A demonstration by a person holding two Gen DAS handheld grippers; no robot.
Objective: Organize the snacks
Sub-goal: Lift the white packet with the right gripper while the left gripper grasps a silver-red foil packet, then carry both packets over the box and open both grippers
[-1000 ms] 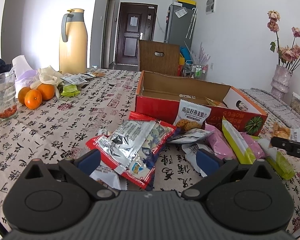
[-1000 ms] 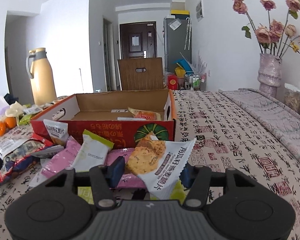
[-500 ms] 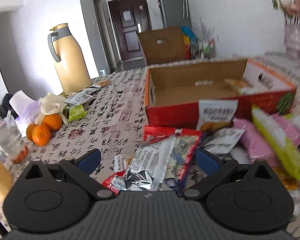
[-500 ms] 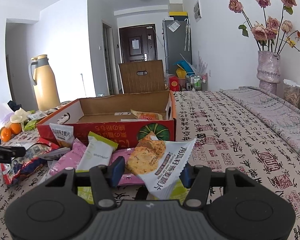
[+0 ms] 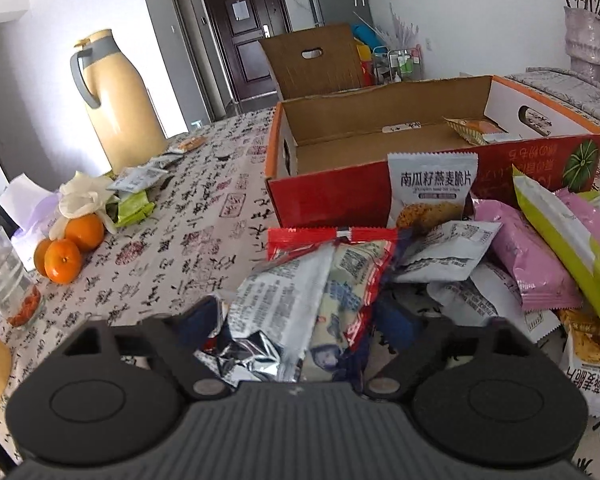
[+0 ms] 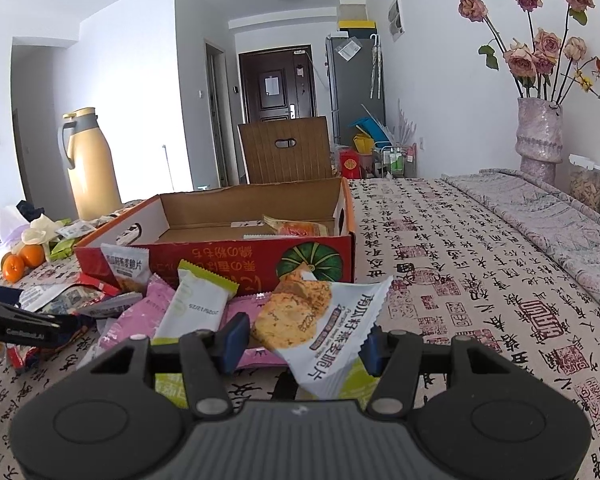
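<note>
At the bottom centre of the left wrist view, the left gripper (image 5: 296, 320) is closing around a red-edged foil packet (image 5: 312, 280), which lies between its blue pads. At the lower centre of the right wrist view, the right gripper (image 6: 304, 340) grips a white oat-crisp packet (image 6: 320, 320). The open red box (image 6: 220, 256) sits behind the snack pile at centre left.

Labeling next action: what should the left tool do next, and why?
Probably finish closing the left tool: its jaws are closing with the red-edged foil packet between them, and the open box just behind holds only one snack.
</note>
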